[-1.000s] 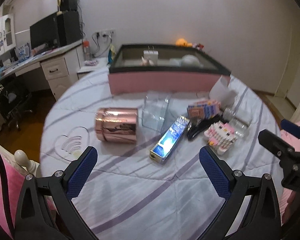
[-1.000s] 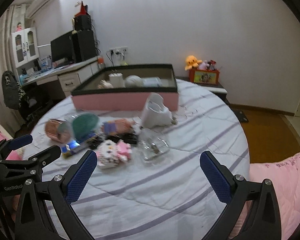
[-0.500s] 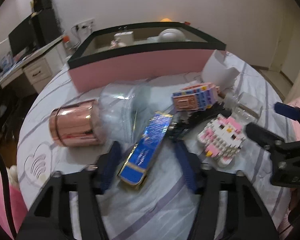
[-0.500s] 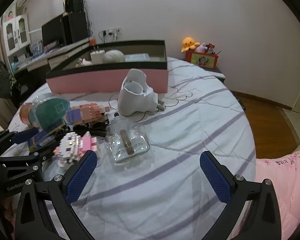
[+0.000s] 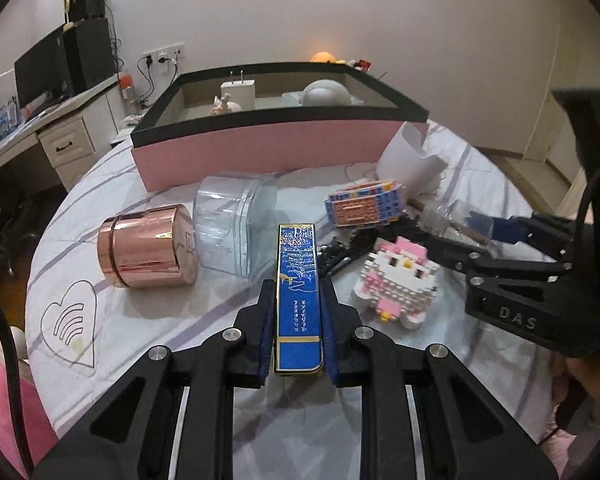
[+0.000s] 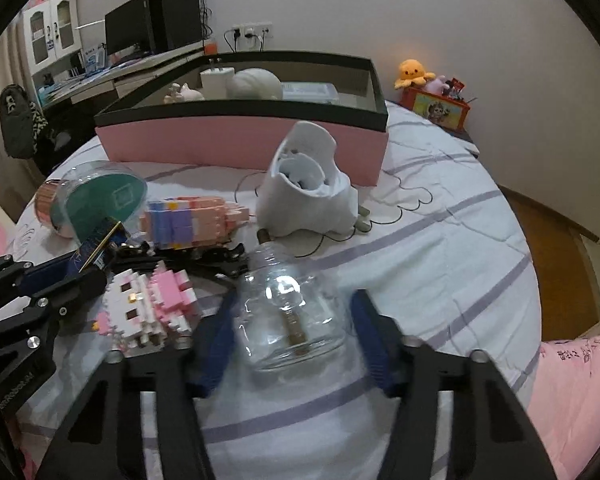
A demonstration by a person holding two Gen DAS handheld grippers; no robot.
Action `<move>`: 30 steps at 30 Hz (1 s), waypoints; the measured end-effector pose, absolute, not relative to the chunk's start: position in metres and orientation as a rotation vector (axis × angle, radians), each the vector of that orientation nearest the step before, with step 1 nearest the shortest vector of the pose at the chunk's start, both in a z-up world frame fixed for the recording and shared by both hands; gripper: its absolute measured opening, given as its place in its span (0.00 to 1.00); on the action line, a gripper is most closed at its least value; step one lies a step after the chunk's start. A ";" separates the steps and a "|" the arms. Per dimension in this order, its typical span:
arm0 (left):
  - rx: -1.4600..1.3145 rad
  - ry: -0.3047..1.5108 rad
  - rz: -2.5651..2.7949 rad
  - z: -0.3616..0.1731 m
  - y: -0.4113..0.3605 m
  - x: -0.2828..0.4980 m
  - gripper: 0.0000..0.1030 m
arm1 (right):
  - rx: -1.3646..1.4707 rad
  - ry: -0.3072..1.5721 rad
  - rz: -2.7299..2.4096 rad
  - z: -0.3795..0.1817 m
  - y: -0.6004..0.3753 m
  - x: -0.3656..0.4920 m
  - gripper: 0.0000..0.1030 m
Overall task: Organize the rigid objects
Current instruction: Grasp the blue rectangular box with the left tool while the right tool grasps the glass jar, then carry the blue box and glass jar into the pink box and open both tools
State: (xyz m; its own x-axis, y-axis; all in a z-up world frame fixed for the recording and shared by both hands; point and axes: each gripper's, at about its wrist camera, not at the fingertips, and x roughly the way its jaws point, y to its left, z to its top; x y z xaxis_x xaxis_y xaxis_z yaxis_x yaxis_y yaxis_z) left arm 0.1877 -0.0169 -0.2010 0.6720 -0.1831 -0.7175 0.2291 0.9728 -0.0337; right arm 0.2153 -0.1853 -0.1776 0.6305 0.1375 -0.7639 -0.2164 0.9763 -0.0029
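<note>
My left gripper (image 5: 298,292) is shut on the near end of a long blue and gold box (image 5: 298,256), which lies on the bed pointing away from me. In the right wrist view a clear glass bottle (image 6: 288,312) lies between the fingers of my right gripper (image 6: 294,304). Its jaws are closing, with a thin gap still showing at the right pad. A pink box with a black rim (image 5: 280,148) stands behind the loose items and holds a white charger and a white round thing.
On the striped bedcover lie a rose-gold tin (image 5: 148,246), a clear round tub (image 5: 228,228), a brick house model (image 5: 364,208), a pink and white brick cat (image 5: 396,276) and a white holder (image 6: 308,192). A desk with a monitor stands at the far left.
Both grippers moved in toward the objects. The left jaws went from wide open to shut on the blue box. The right jaws have come in around the glass bottle.
</note>
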 end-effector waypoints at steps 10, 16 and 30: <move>-0.003 0.714 -0.260 -0.174 -0.007 0.156 0.20 | 0.040 0.734 0.229 -0.155 -0.199 0.169 0.51; -0.002 0.644 -0.240 -0.153 -0.009 0.135 0.20 | 0.058 0.656 0.267 -0.132 -0.192 0.151 0.51; 0.018 0.439 -0.167 -0.088 -0.013 0.119 0.20 | 0.036 0.434 0.301 -0.066 -0.169 0.122 0.51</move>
